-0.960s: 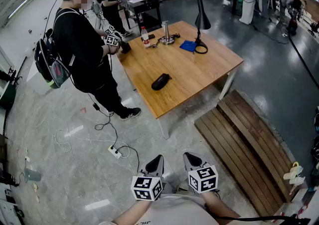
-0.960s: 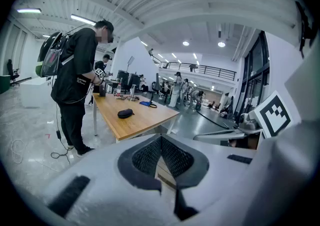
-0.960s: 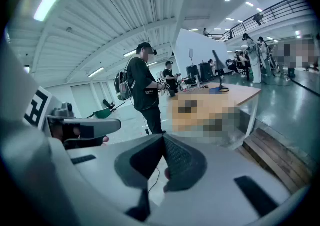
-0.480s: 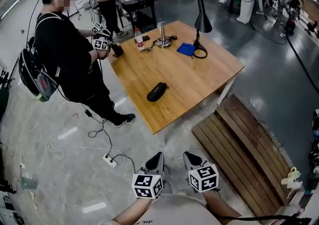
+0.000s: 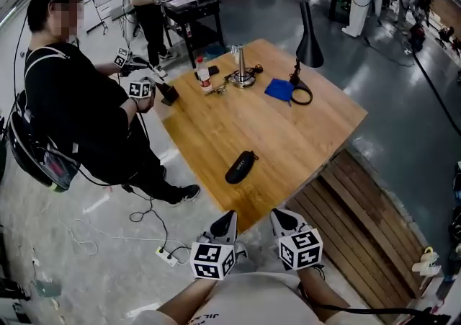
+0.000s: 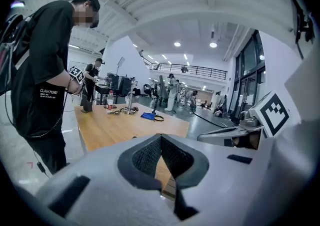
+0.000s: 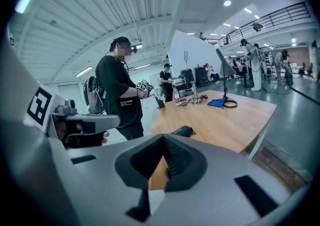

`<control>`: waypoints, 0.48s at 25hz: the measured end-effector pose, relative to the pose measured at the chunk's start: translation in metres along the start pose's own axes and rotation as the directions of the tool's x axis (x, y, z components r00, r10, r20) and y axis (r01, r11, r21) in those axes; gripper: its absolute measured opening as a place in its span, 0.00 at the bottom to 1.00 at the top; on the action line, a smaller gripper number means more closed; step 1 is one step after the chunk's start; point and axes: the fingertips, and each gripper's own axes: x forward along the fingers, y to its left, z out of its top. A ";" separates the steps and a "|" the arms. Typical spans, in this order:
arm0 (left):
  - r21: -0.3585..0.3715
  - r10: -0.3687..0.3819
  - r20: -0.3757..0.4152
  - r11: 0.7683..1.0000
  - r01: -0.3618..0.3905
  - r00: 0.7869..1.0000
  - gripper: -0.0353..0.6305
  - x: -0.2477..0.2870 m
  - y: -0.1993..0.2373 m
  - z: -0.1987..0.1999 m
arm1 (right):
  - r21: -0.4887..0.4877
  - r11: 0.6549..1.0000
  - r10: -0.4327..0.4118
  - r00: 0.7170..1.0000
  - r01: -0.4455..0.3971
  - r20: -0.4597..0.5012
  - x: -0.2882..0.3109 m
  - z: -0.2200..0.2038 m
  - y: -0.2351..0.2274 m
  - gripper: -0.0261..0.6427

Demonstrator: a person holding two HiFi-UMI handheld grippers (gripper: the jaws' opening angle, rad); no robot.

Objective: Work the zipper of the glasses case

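The black glasses case (image 5: 241, 166) lies zipped on the wooden table (image 5: 288, 143), near its front corner. Both grippers are low in the head view, over the floor short of the table edge and apart from the case. My left gripper (image 5: 224, 224) and my right gripper (image 5: 282, 220) point toward the table side by side. Each has its jaws shut with nothing between them. In the right gripper view the case (image 7: 181, 131) shows just beyond the shut jaw tips (image 7: 163, 137). The left gripper view has its shut tips (image 6: 161, 137) in front of the tabletop (image 6: 115, 127).
A person in black with a backpack (image 5: 79, 114) stands at the table's left side holding marker-cube grippers. On the far part of the table are a black lamp (image 5: 308, 42), a blue cloth (image 5: 278, 88), a bottle (image 5: 204, 75) and a metal cylinder (image 5: 239, 64). A slatted wooden platform (image 5: 360, 223) lies right; a power strip (image 5: 167, 255) lies on the floor.
The table and case have come closer to my grippers and lower in the head view. The standing person has shifted left in the frame. Both grippers stay shut.
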 end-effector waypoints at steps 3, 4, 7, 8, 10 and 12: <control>-0.001 -0.005 0.000 1.000 0.005 1.000 0.06 0.020 0.014 0.011 | 0.000 1.000 -0.004 1.000 0.004 -0.003 0.020 0.014 -0.007 0.04; -0.007 -0.004 -0.001 1.000 0.004 1.000 0.06 0.026 0.017 0.013 | -0.002 1.000 -0.004 1.000 0.004 -0.009 0.026 0.017 -0.011 0.04; -0.027 0.001 -0.010 1.000 -0.001 1.000 0.06 0.043 0.028 0.016 | -0.005 1.000 0.010 1.000 -0.010 -0.026 0.046 0.025 -0.017 0.04; -0.032 0.004 -0.013 0.999 -0.005 1.000 0.06 0.048 0.031 0.017 | -0.008 1.000 0.018 0.999 -0.018 -0.031 0.053 0.028 -0.019 0.04; -0.043 0.016 -0.017 0.999 -0.016 1.000 0.06 0.056 0.036 0.020 | -0.018 0.999 0.035 0.998 -0.036 -0.044 0.063 0.034 -0.023 0.04; -0.055 0.033 -0.020 0.998 -0.034 0.999 0.06 0.062 0.039 0.022 | -0.028 0.998 0.054 0.997 -0.056 -0.060 0.072 0.038 -0.027 0.04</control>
